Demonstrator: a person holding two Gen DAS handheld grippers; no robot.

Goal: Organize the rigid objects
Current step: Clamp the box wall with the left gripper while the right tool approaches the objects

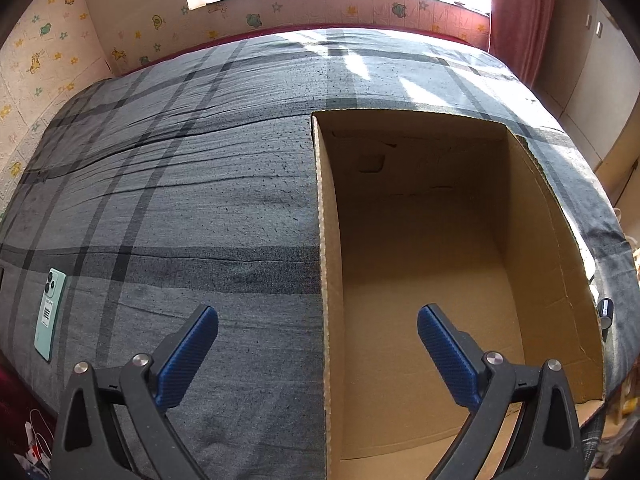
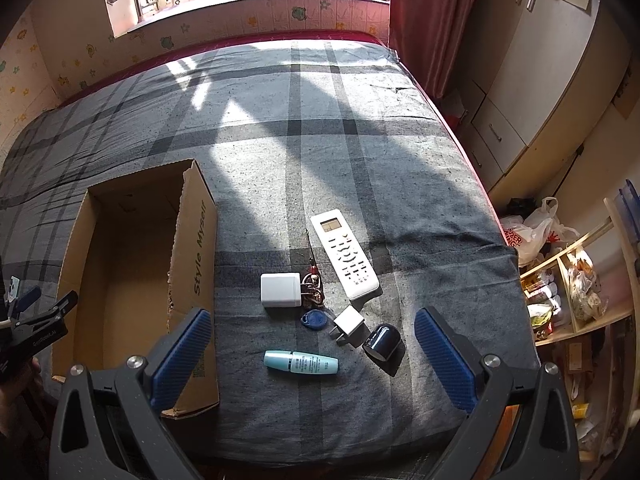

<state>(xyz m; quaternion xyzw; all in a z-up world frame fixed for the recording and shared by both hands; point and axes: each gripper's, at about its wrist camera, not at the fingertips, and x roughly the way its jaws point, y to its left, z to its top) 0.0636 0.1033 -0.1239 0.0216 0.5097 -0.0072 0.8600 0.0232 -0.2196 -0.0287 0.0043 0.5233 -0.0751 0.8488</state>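
On the bed (image 2: pixel 360 152), right of one open cardboard box (image 2: pixel 200 240), lie seven loose things: one white remote (image 2: pixel 345 254), two white chargers, a large one (image 2: pixel 280 290) and a small plug (image 2: pixel 349 325), one bunch of keys (image 2: pixel 314 282) with a blue fob (image 2: pixel 313 318), one pale tube (image 2: pixel 301 362), and one dark cap (image 2: pixel 382 341).

The remote's long axis runs away from the camera, display end far; the tube lies crosswise.

Only the left wrist view shows a green phone (image 1: pixel 50 312), lengthwise on the bed, left of the box; the dark thing beyond the box's right wall may be the cap.

Left tongs (image 1: pixel 318 354) and right tongs (image 2: pixel 312 354) both gape apart, empty.
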